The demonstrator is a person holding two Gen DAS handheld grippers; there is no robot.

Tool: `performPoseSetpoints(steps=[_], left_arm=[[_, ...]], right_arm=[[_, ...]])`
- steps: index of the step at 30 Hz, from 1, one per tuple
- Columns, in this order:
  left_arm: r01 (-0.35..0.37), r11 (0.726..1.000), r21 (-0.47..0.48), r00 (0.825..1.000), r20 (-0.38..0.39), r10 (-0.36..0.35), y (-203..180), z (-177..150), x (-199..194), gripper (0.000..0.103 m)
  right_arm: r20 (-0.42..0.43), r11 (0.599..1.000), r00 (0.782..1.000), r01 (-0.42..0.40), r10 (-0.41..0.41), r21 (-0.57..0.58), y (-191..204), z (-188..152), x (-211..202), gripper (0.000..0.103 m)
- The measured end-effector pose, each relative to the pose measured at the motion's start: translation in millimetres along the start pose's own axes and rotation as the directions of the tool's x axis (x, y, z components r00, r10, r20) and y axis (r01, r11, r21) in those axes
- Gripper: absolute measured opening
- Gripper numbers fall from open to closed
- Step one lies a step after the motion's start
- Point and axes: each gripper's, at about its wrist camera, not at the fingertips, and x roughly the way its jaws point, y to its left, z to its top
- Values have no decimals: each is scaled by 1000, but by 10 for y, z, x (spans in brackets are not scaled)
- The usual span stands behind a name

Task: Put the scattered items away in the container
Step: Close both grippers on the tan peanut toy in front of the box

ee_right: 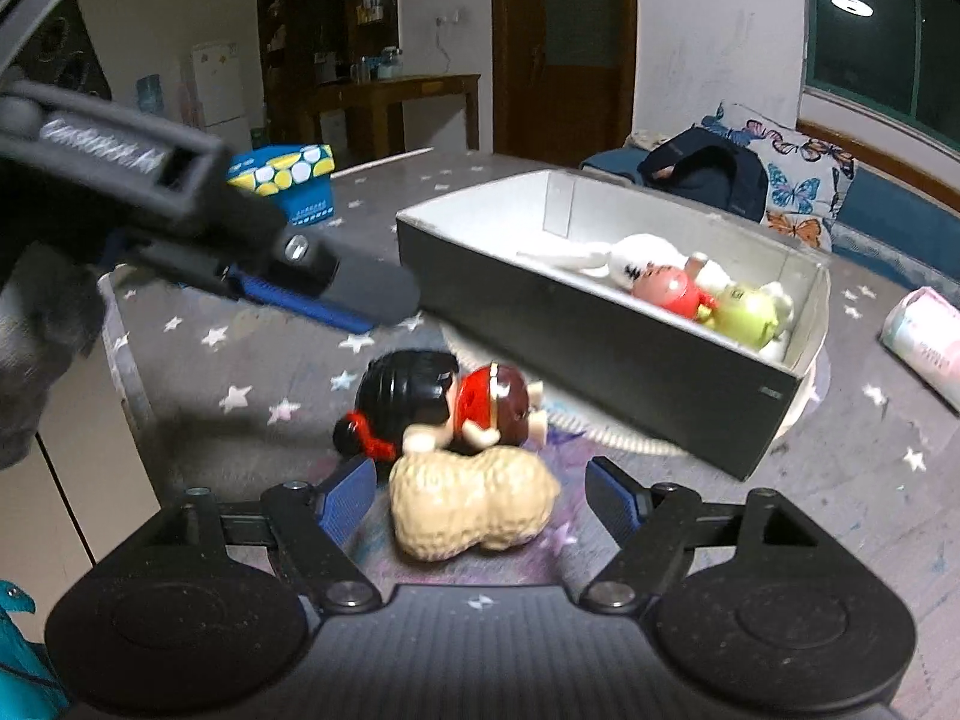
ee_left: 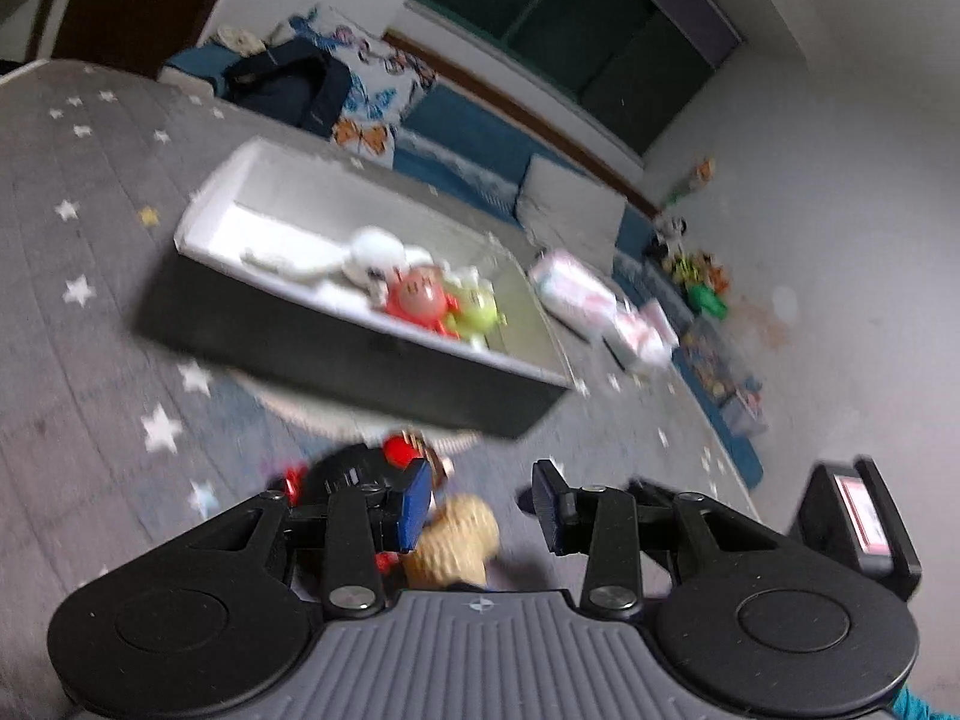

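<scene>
While three plastic toys are lying inside the dark-sided, white-lined box, I am bracketing a tan peanut-shaped toy with my right gripper, jaws parted, untouching; black-haired, red-dressed doll waiting beside; left gripper hanging released, empty.

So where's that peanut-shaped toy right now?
In the right wrist view, the peanut toy lies on the starry mat between the open right tongs, beside the black-haired doll.

The left gripper hangs with its jaws apart over a peanut toy on the starred grey mat. Beyond sits the open box, with plush toys inside.
</scene>
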Motion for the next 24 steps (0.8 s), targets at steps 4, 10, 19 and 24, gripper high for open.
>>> performPoseSetpoints(steps=[4,10,19,24], left_arm=[[3,1000,6,999,-41,-2,-4,-88,71,39],[-14,1000,13,996,-88,15,-28,-201,163,39],[-58,998,23,992,-111,60,-32,-254,238,39],[-67,998,17,990,-125,68,-15,-266,287,39]], right_arm=[[-12,1000,1000,-6,6,-3,14,-75,59,79],[-21,1000,1000,-5,5,8,2,-129,143,79],[-20,1000,1000,-16,16,-1,35,-132,196,79],[-19,1000,1000,-14,14,-8,39,-133,206,78]])
